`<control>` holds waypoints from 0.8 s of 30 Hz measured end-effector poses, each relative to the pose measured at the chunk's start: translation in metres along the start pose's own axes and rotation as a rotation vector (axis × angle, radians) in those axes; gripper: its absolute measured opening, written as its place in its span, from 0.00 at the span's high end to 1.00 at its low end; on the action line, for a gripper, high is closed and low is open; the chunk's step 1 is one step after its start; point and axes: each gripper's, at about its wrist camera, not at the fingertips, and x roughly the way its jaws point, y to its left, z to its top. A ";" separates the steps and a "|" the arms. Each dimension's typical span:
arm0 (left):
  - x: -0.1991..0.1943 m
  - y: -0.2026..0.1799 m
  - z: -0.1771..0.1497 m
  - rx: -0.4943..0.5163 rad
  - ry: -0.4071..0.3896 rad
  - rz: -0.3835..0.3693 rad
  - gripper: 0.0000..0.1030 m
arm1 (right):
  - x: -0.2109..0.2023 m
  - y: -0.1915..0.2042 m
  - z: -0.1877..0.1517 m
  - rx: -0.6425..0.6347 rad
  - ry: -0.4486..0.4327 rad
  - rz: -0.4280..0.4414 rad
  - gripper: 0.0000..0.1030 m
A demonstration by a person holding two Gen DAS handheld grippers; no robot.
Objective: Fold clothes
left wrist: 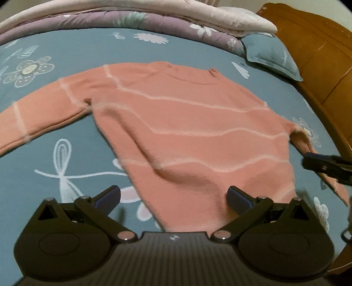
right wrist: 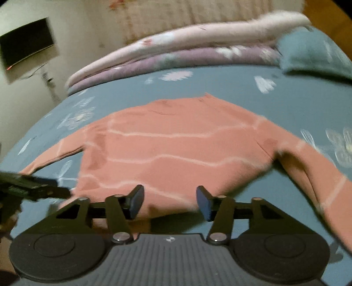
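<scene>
Nearest your left wrist camera, your left gripper (left wrist: pixel 173 198) has its jaws spread wide, nothing between them, poised over the near hem of the pink sweater (left wrist: pixel 187 132). Your right gripper (right wrist: pixel 170 202) is likewise parted and empty, its fingers (right wrist: pixel 136 201) narrower apart than the left pair, hovering at the same hem.

The sweater lies face up and flat on the blue floral bedsheet (left wrist: pixel 55 50), collar toward the far side, pale stripes running across body and sleeves. Both sleeves are spread outward. A shallow wrinkle sits in the fabric near the hem in the left view.

View differences: the left camera shows the left sleeve running off to the left edge and your right gripper intruding at the right edge over the right sleeve's cuff area. The right camera shows the right sleeve running down along the right edge, and your left gripper entering at the left edge, just beside the sweater's near left corner. Only the left view shows the wooden headboard (left wrist: pixel 319 55) and the blue pillow (left wrist: pixel 270 55) at far right. Only the right view shows a dark screen (right wrist: pixel 26 41) on the wall at far left.

Folded quilts (left wrist: pixel 154 15), pale pink over purple, lie along the far side of the bed, well apart from the sweater.
</scene>
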 end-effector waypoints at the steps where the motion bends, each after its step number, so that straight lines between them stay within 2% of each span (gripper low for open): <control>1: 0.000 0.001 -0.001 -0.004 0.004 0.013 0.01 | -0.002 0.012 0.003 -0.050 -0.001 0.015 0.29; 4: -0.002 0.006 -0.009 0.018 0.022 0.072 0.01 | -0.003 0.048 0.009 -0.220 0.013 0.045 0.16; 8: -0.013 0.018 -0.019 0.040 0.027 0.139 0.01 | 0.006 0.092 0.014 -0.442 0.052 0.061 0.12; 10: -0.021 0.027 -0.023 0.029 0.019 0.163 0.01 | 0.014 0.116 0.015 -0.552 0.074 0.064 0.05; 14: -0.035 0.045 -0.029 -0.012 0.003 0.208 0.01 | 0.035 0.168 0.008 -0.762 0.136 0.076 0.03; 18: -0.048 0.063 -0.038 -0.064 -0.015 0.254 0.01 | 0.062 0.211 -0.008 -0.889 0.229 0.128 0.00; 21: -0.052 0.068 -0.043 -0.087 -0.023 0.257 0.01 | 0.090 0.238 -0.028 -0.971 0.330 0.069 0.00; 24: -0.054 0.069 -0.046 -0.094 -0.027 0.247 0.01 | 0.112 0.244 -0.045 -1.053 0.377 -0.088 0.00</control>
